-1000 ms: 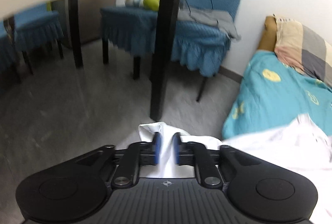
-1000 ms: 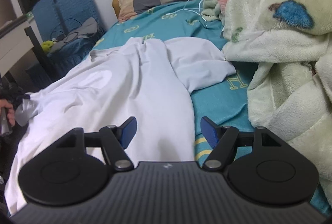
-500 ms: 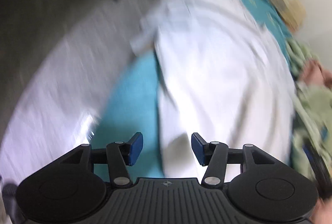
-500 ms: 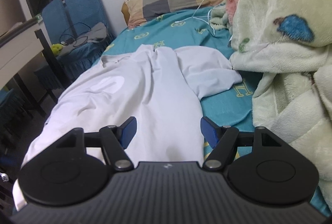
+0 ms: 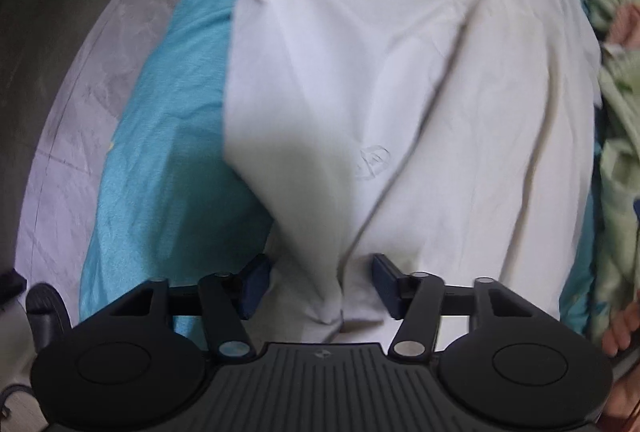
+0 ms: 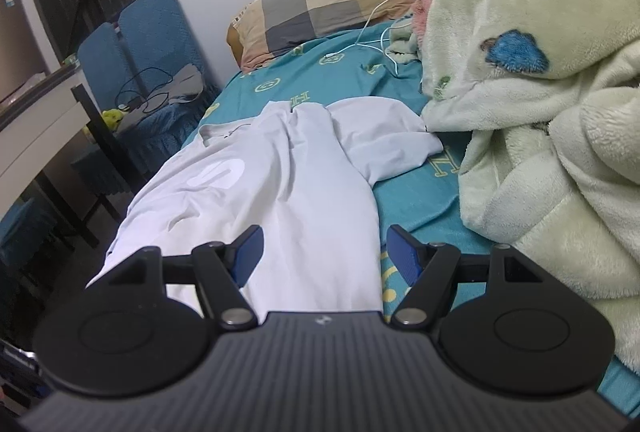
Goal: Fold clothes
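Release is the news of this moment: a second ago the left gripper (image 5: 320, 286) had its fingers (image 5: 254, 286) pinched on a bunched corner of the white shirt (image 5: 400, 80) out over the floor (image 5: 60, 52) beside the bed (image 5: 160, 112), and now that corner is let go and the gripper looks steeply down on the garment lying along the bed, its fingers parted and already closing again, with a soft ridge of white cloth rising between them but neither pad pressing on it as far as the left wrist view shows. For the task that reads as one step ended, the hanging edge brought onto the mattress, and a fresh grasp on the near hem being set up; no fold is made yet, since the shirt (image 6: 288, 168) lies long and rumpled with one sleeve thrown out toward the green fleece blanket (image 6: 540, 112). The right gripper (image 6: 324, 252) has hardly shifted: its fingers (image 6: 248, 248) stand spread wide and hold nothing, as they did a second ago, hovering above the shirt's lower part. From them, the white cloth passes under the left finger and runs forward and to the left, while the right finger hangs over bare teal sheet (image 6: 412, 200) just beside the shirt's edge; the blanket heaps up farther right, and the checked pillow (image 6: 328, 4) lies well ahead.
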The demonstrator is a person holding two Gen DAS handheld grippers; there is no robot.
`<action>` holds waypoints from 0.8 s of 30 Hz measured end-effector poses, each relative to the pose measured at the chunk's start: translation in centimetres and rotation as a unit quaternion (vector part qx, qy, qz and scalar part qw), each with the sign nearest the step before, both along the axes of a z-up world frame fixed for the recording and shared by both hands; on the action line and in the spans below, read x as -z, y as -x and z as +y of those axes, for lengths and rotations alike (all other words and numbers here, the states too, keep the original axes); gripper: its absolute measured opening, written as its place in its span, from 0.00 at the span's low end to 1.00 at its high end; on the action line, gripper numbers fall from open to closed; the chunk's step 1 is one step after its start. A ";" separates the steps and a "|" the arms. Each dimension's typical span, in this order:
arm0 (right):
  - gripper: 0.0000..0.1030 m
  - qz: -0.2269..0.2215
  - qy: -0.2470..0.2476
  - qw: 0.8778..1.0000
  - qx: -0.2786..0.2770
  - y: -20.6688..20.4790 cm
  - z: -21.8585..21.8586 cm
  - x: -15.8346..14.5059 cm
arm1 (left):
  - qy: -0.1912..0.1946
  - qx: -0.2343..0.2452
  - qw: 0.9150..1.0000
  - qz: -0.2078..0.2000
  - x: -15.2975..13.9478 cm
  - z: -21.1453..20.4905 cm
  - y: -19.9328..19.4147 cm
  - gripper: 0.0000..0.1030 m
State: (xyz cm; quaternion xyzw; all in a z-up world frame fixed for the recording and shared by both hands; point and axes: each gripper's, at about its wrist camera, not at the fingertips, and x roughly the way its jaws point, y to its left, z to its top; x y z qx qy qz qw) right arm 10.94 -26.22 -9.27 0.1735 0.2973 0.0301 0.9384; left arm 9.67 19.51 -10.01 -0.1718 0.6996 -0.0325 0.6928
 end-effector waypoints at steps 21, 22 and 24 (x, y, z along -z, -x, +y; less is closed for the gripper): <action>0.68 -0.009 0.002 1.000 0.008 -0.1 -0.5 0.0 | -0.194 0.124 0.973 0.029 -6.0 -3.7 1.6 0.20; 0.68 -0.010 0.001 1.000 0.008 -0.1 -0.5 0.0 | -0.204 0.129 0.970 0.022 -6.5 -4.3 1.6 0.22; 0.68 -0.012 0.000 1.000 0.008 -0.1 -0.5 -0.1 | -0.217 0.148 0.965 -0.016 -7.6 -7.1 0.9 0.34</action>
